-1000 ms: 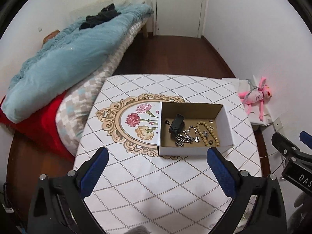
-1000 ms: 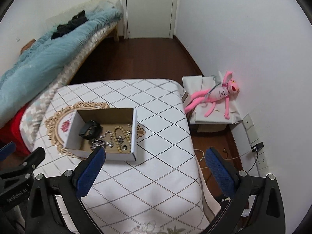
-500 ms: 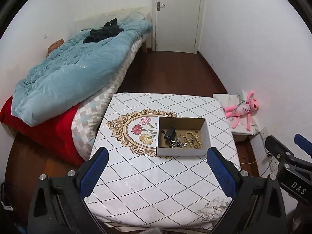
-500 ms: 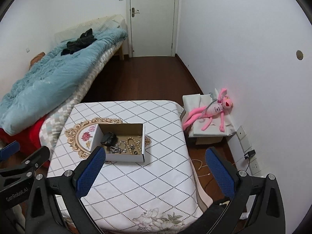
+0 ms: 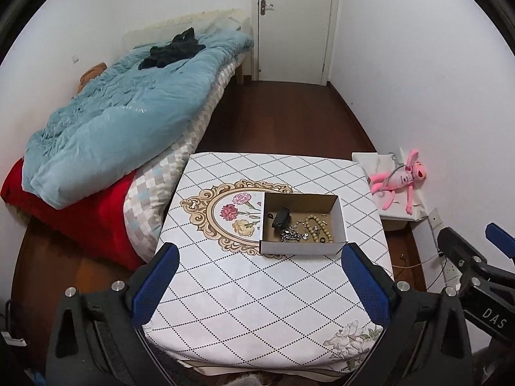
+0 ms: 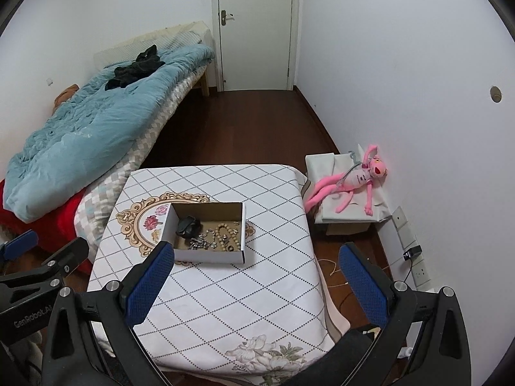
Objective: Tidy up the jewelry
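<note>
An open white cardboard box (image 5: pixel 302 247) with a brown inside sits on the table (image 5: pixel 251 289); it also shows in the right wrist view (image 6: pixel 209 256). In it lie a black band (image 5: pixel 281 218), a silver chain (image 5: pixel 290 234) and a wooden bead bracelet (image 5: pixel 318 226). My left gripper (image 5: pixel 260 283) is open and empty, held high above the table's near side. My right gripper (image 6: pixel 254 284) is open and empty, also high and back from the box.
The table has a white diamond-pattern cloth with a floral medallion (image 5: pixel 222 215). A bed with a blue duvet (image 5: pixel 122 119) stands to the left. A pink plush toy (image 5: pixel 399 181) lies on a low box at the right wall. A door (image 5: pixel 293 22) is at the back.
Both grippers have pulled up and back from the table. The box looks smaller and the whole table and room have come into view. Both stay open and empty.
</note>
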Demonstrator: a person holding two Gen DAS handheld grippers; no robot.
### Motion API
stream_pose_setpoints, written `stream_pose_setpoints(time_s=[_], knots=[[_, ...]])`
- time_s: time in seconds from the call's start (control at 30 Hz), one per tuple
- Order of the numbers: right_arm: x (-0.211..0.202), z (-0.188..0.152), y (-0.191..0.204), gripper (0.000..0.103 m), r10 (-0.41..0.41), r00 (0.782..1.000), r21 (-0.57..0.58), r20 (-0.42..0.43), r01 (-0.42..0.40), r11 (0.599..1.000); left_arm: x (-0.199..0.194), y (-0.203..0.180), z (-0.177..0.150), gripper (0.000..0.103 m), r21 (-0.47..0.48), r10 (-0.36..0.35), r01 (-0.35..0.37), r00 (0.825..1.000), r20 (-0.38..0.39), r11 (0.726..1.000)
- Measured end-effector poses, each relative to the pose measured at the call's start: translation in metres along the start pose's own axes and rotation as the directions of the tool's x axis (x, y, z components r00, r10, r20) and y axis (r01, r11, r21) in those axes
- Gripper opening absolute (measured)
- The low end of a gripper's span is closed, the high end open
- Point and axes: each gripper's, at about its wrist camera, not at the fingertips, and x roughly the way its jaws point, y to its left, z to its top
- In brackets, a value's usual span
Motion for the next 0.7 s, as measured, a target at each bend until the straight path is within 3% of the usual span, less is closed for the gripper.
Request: stream_pose_setpoints(time_s=[0.3, 0.7], knots=[[0.048, 0.02, 0.0, 0.103, -0.019, 0.997, -0.007, -0.075, 0.019, 1.0, 0.045, -0.005, 0.016, 0.103, 0.006, 0.012, -0.011, 0.996, -0.094, 1.0], [0.102, 0.023, 0.001, 0.103, -0.025, 0.983, -0.02, -0.181, 0.022, 1.0, 0.079, -0.005, 0.023, 0.103, 0.022, 0.047, -0.044, 0.987, -0.155, 0.999]])
